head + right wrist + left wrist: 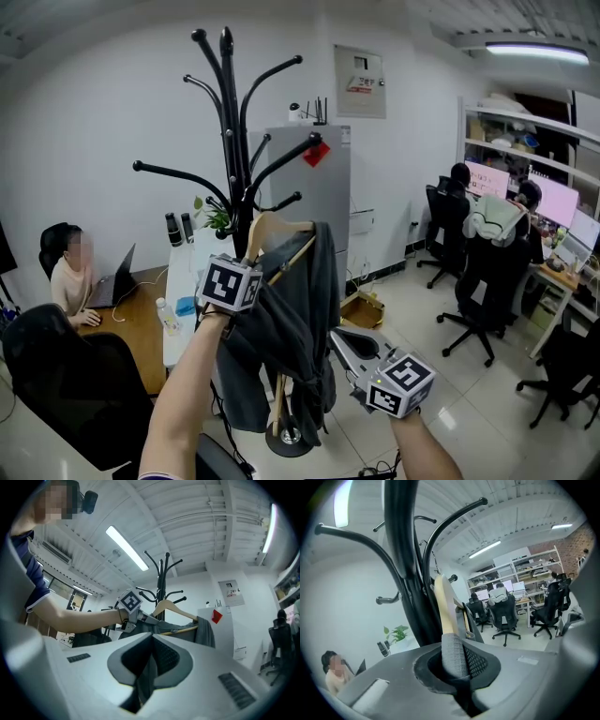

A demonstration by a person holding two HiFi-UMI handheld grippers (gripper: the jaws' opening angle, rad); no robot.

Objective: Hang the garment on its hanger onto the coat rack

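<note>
The left tongs (453, 660) are shut tight on one arm of the wooden hanger (277, 223). A bit of the grey garment (291, 319) is squeezed in with it. The right tongs (149, 665) are closed too. A thin fold of grey cloth seems to be pinched in them, low on the right side of the garment.

The garment is on its hanger right in front of the black coat rack (228, 112), close to the pole. Both hands hold it.

What matters now is where the top of the hanger sits next to the rack. The hanger lies on a slant. Its low end is near and left, in the left tongs. From there it climbs up and away toward the pole, then runs off to the right. So from the left tongs, the rack is straight ahead and up.

In the left gripper view a thin wire hook (435, 560) rises from the top of the wood, just beside a curved branch (454, 513). Whether the hook is already over a branch cannot be told.

The left hand is the one nearer the rack, and it steers the hook. The right hand is lower and nearer the person, and only holds the cloth aside. The next move likely needs the left hand to bring the hook over a branch and set it down there.
</note>
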